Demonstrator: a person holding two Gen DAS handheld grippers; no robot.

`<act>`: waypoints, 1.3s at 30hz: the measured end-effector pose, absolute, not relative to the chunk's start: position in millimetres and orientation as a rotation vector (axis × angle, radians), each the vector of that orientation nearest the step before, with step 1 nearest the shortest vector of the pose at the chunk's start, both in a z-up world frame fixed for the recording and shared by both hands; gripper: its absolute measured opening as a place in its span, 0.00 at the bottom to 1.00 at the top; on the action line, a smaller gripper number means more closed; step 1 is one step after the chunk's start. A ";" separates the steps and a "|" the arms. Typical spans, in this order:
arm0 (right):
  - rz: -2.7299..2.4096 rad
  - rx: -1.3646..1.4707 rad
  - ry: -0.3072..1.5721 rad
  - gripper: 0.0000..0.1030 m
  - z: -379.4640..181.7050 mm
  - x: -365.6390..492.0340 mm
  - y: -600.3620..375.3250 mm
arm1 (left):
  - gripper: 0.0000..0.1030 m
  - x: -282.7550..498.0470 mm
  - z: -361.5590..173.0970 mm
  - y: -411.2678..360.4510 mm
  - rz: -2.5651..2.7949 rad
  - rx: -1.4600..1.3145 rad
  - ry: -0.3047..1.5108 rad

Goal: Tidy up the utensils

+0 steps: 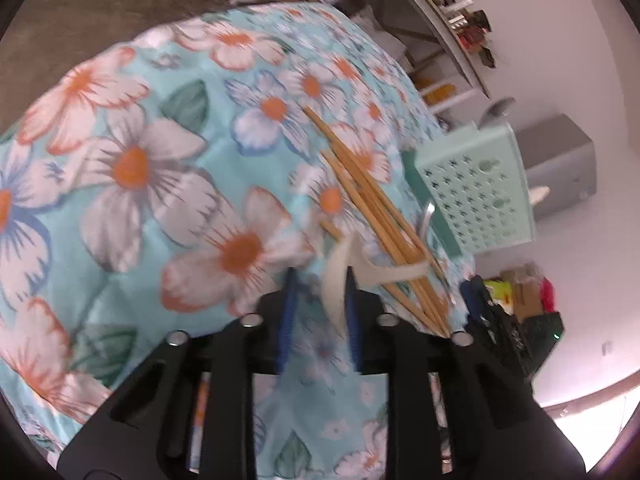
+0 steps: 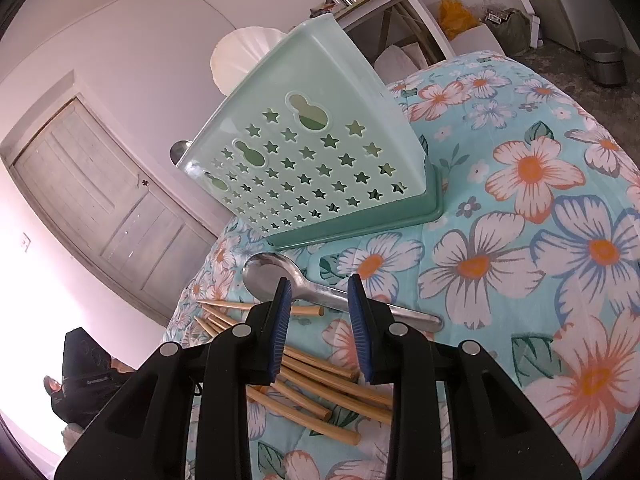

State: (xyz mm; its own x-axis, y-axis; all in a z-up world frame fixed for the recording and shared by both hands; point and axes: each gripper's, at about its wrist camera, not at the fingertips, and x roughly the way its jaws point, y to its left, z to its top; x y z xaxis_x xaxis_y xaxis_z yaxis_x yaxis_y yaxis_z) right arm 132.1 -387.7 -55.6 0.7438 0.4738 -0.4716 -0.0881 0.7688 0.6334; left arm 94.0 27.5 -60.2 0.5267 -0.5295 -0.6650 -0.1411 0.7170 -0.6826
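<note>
A mint green utensil holder (image 2: 316,160) with star holes stands on a table under a floral cloth (image 2: 540,240); it also shows in the left wrist view (image 1: 480,192). A white ladle (image 2: 244,56) sticks out of it. A metal spoon (image 2: 320,286) and several bamboo chopsticks (image 2: 320,384) lie before it. My right gripper (image 2: 318,300) is open just above the spoon's neck. My left gripper (image 1: 320,300) is open; a white plastic spoon (image 1: 340,276) lies against its right finger, beside the chopsticks (image 1: 380,216).
A door (image 2: 112,200) and white wall are behind the holder. A shelf with clutter (image 1: 460,20) and a grey box (image 1: 560,164) stand beyond the table. A small bin (image 2: 604,60) is on the floor.
</note>
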 end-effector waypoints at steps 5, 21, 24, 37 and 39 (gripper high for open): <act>0.327 0.621 0.675 0.28 -56.4 133.6 -386.5 | 0.06 96.5 -45.4 22.8 -0.220 -0.570 0.983; 0.305 0.306 0.730 0.28 -35.0 133.5 -336.7 | 0.07 96.2 -50.0 31.8 -0.234 -0.415 0.911; 0.319 0.175 0.721 0.28 -22.6 135.1 -317.1 | 0.08 92.4 -50.5 27.9 -0.246 -0.359 0.872; 0.403 -0.034 0.818 0.28 -16.7 187.1 -254.4 | 0.12 93.1 -54.9 25.3 -0.261 -0.343 0.806; 0.399 -0.030 0.852 0.28 -24.6 196.8 -249.7 | 0.12 92.5 -55.2 25.4 -0.261 -0.347 0.803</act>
